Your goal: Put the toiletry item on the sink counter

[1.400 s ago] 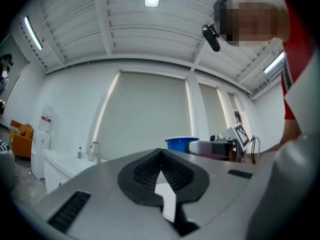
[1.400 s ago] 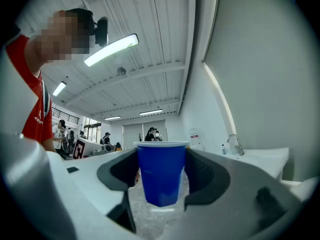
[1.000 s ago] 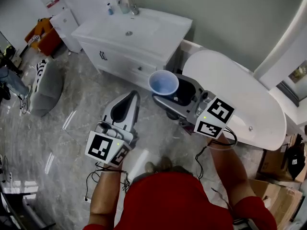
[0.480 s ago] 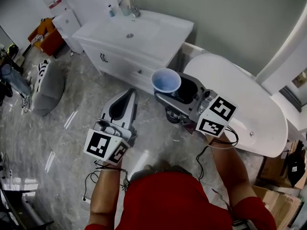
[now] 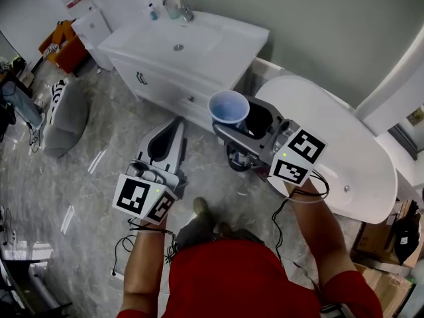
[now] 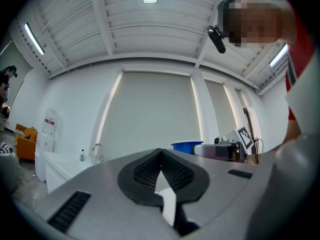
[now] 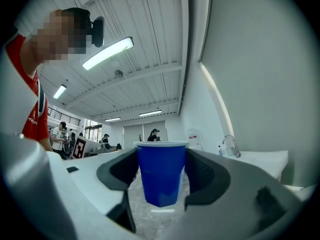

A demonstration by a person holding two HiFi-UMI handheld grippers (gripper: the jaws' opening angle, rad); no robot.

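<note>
Blue plastic cup (image 5: 229, 106): upright, mouth open upward, held off the ground between the jaws of the right gripper (image 5: 236, 124), which press on its two sides just below the rim. In the right gripper view the cup (image 7: 161, 173) fills the gap between the dark jaw pads. It is not on the white sink counter (image 5: 211, 40); it hangs above the grey marble floor (image 5: 109, 148), off the counter's near right corner and left of the white oval bathtub (image 5: 334, 141). Left gripper (image 5: 173, 131): to the left of the cup and nearer, jaws pressed together with nothing between them. Counter: chrome faucet (image 5: 177, 2) at the far edge, small bottle (image 5: 153, 12) just left of it.
</note>
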